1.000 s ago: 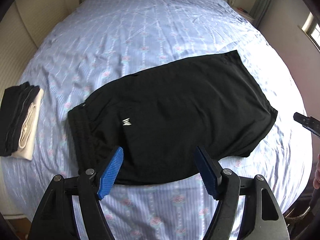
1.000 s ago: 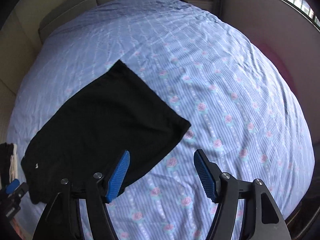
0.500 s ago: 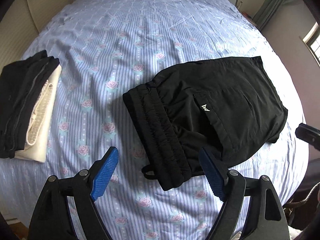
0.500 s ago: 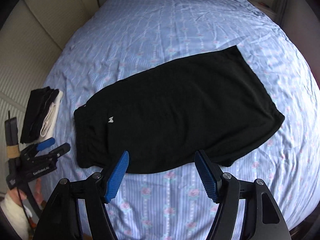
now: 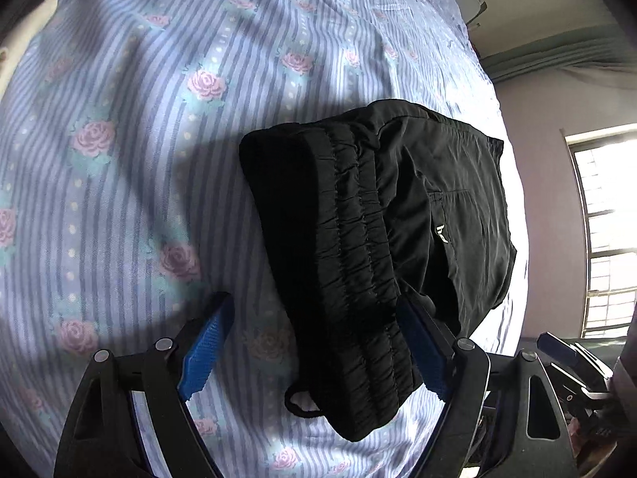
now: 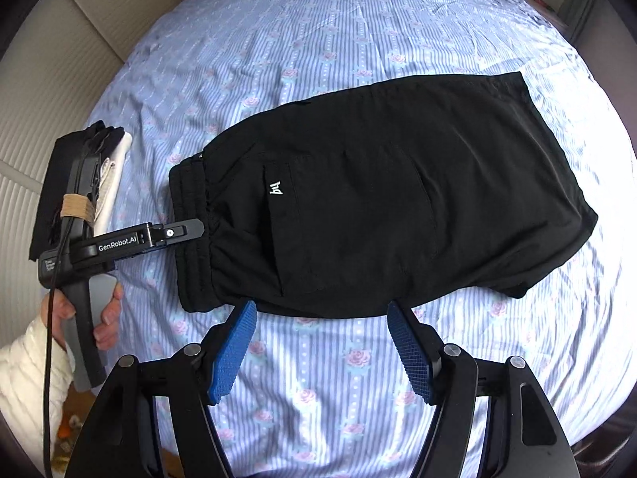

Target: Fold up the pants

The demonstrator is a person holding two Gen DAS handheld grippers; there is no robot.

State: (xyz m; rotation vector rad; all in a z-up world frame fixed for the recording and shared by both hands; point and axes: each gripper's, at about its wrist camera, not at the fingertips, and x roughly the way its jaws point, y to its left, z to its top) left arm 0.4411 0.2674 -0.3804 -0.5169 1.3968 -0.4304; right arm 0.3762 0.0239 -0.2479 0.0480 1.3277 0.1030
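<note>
Black pants (image 6: 390, 199), folded in half lengthwise, lie flat on the blue floral bedsheet (image 6: 338, 32); the elastic waistband (image 6: 193, 235) points left. In the left wrist view the waistband (image 5: 358, 279) fills the space between the blue pads. My left gripper (image 5: 314, 346) is open, low over the waistband's near corner; it also shows in the right wrist view (image 6: 191, 233), with its tip at the waistband. My right gripper (image 6: 322, 346) is open and empty, just short of the pants' near edge.
A pile of folded black and cream clothes (image 6: 79, 175) sits at the bed's left edge, next to a padded wall (image 6: 47, 79). A window (image 5: 605, 239) is at the right. A drawstring loop (image 5: 302, 402) sticks out under the waistband.
My left gripper has moved down and in close to the waistband. My right gripper has shifted slightly right along the pants' near edge. Both stayed open.
</note>
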